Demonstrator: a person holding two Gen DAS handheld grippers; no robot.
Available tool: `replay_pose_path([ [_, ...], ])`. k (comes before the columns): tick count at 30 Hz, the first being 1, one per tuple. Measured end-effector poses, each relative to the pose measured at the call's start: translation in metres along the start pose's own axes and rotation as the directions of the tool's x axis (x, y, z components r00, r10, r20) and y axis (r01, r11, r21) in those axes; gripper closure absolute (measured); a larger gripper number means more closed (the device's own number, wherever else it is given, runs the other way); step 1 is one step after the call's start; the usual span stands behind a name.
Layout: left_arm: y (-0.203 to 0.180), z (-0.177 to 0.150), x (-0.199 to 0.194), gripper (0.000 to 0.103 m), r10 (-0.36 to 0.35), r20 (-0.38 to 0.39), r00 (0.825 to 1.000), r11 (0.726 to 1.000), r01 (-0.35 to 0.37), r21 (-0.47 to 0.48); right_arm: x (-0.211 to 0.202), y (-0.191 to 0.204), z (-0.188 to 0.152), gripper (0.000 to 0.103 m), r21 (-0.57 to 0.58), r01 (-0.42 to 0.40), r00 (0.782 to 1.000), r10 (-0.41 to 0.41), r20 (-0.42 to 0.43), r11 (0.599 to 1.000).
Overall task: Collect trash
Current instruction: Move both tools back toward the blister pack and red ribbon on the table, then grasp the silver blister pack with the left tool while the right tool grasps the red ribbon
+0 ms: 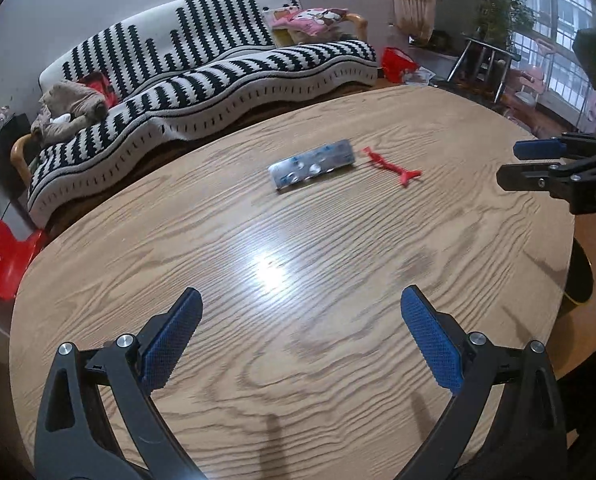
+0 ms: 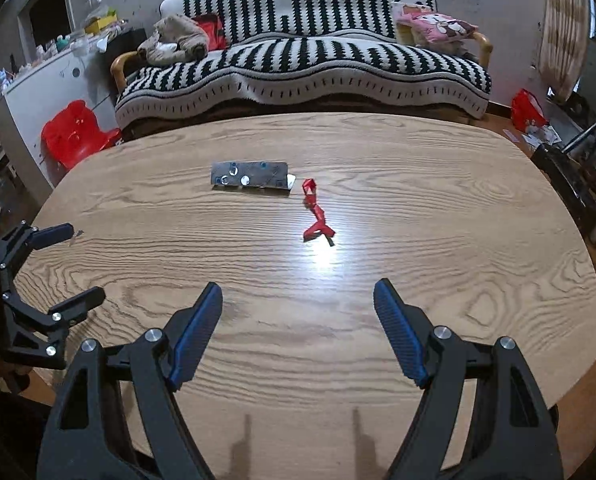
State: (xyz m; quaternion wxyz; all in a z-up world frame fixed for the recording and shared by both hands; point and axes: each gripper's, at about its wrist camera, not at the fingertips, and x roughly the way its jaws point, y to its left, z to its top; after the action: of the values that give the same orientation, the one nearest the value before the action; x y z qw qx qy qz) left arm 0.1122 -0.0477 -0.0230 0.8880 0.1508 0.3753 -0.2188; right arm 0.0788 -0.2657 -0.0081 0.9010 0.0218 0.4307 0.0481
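Note:
A silver pill blister pack (image 1: 312, 165) (image 2: 250, 176) lies flat on the oval wooden table (image 1: 258, 280) (image 2: 458, 240). A twisted red wrapper strip (image 1: 392, 167) (image 2: 316, 211) lies just to its right. My left gripper (image 1: 301, 300) (image 2: 80, 262) is open and empty, well short of both items, at the table's left side. My right gripper (image 2: 298, 294) (image 1: 512, 164) is open and empty, hovering short of the red strip.
A black-and-white striped sofa (image 2: 298, 60) stands behind the table with a plush toy (image 2: 174, 40) and a pink cushion (image 2: 438, 28). A red plastic chair (image 2: 76, 132) stands at the left. A red bag (image 2: 528, 110) and clutter lie on the floor at right.

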Motion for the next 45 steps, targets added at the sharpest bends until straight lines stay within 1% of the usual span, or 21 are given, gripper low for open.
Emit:
replay_pose_path([
  [4,0.006,0.002,0.018,0.007,-0.009,-0.024,1.000,1.000,0.009,0.006,0.018,0.002,0.005,0.027,-0.009,0.000,1.000,0.000,-0.021,1.000],
  [7,0.003,0.012,0.043,0.007,-0.013,-0.055,0.998,0.999,0.015,0.049,0.038,0.000,0.012,0.027,-0.023,0.011,0.999,-0.012,-0.036,1.000],
  [11,0.002,0.029,0.086,0.007,-0.016,-0.094,0.995,0.995,0.025,0.099,0.081,-0.010,0.022,0.027,-0.010,0.029,0.996,-0.030,-0.078,1.000],
  [13,0.004,0.038,0.106,0.007,-0.023,-0.107,0.994,0.994,0.034,0.101,0.102,-0.017,0.025,0.027,0.014,0.021,0.994,-0.019,-0.105,1.000],
  [16,0.012,0.051,0.135,0.007,-0.014,-0.136,0.991,0.996,0.026,0.085,0.126,-0.017,0.032,0.027,-0.024,0.039,0.992,-0.042,-0.116,0.999],
  [20,0.023,0.070,0.161,0.007,-0.044,-0.122,0.992,0.997,0.052,0.065,0.144,-0.019,0.041,0.027,-0.038,0.025,0.992,-0.030,-0.122,0.999],
  [22,0.027,0.082,0.173,0.007,-0.077,-0.120,0.990,0.995,0.084,0.062,0.151,-0.022,0.047,0.027,-0.057,0.031,0.993,-0.037,-0.108,0.998],
  [24,0.025,0.091,0.182,0.007,-0.101,-0.115,0.988,0.991,0.110,0.082,0.155,-0.025,0.051,0.027,-0.066,0.023,0.995,-0.029,-0.098,0.998],
  [27,0.016,0.102,0.190,0.006,-0.120,-0.101,0.988,0.979,0.135,0.152,0.159,-0.028,0.057,0.028,-0.086,0.004,0.996,-0.012,-0.093,0.996],
  [29,0.007,0.111,0.196,0.006,-0.108,-0.085,0.990,0.968,0.124,0.217,0.159,-0.028,0.058,0.032,-0.098,-0.007,0.995,-0.003,-0.095,0.995],
  [32,0.000,0.122,0.204,0.006,-0.089,-0.076,0.993,0.960,0.106,0.258,0.158,-0.029,0.060,0.048,-0.115,-0.023,0.996,0.013,-0.088,0.993],
  [34,-0.005,0.124,0.204,0.007,-0.081,-0.067,0.994,0.954,0.097,0.285,0.155,-0.030,0.060,0.072,-0.114,-0.033,0.995,0.022,-0.093,0.993],
  [35,-0.010,0.125,0.204,0.007,-0.073,-0.057,0.996,0.948,0.087,0.306,0.154,-0.031,0.061,0.079,-0.110,-0.041,0.995,0.030,-0.100,0.993],
  [36,-0.013,0.123,0.201,0.010,-0.073,-0.049,0.996,0.944,0.085,0.318,0.153,-0.030,0.059,0.089,-0.107,-0.048,0.994,0.037,-0.107,0.993],
  [37,-0.015,0.122,0.199,0.021,-0.084,-0.047,0.995,0.942,0.095,0.323,0.152,-0.030,0.058,0.091,-0.105,-0.058,0.992,0.045,-0.116,0.993],
  [38,-0.017,0.121,0.196,0.035,-0.111,-0.054,0.992,0.940,0.122,0.319,0.150,-0.029,0.057,0.091,-0.104,-0.070,0.990,0.056,-0.129,0.992],
  [39,-0.019,0.120,0.195,0.041,-0.121,-0.059,0.991,0.939,0.134,0.316,0.149,-0.027,0.056,0.091,-0.104,-0.073,0.989,0.058,-0.134,0.992],
  [40,-0.022,0.118,0.193,0.056,-0.123,-0.063,0.990,0.938,0.137,0.319,0.146,-0.025,0.053,0.091,-0.107,-0.071,0.989,0.056,-0.139,0.992],
  [41,-0.027,0.116,0.190,0.066,-0.116,-0.070,0.991,0.935,0.132,0.328,0.144,-0.022,0.051,0.092,-0.112,-0.070,0.988,0.054,-0.143,0.991],
  [43,-0.034,0.110,0.186,0.073,-0.094,-0.075,0.993,0.934,0.114,0.338,0.139,-0.020,0.047,0.092,-0.113,-0.063,0.989,0.046,-0.142,0.992],
  [45,-0.039,0.104,0.180,0.074,-0.082,-0.085,0.993,0.941,0.105,0.322,0.130,-0.023,0.044,0.092,-0.098,-0.057,0.990,0.044,-0.134,0.994],
])
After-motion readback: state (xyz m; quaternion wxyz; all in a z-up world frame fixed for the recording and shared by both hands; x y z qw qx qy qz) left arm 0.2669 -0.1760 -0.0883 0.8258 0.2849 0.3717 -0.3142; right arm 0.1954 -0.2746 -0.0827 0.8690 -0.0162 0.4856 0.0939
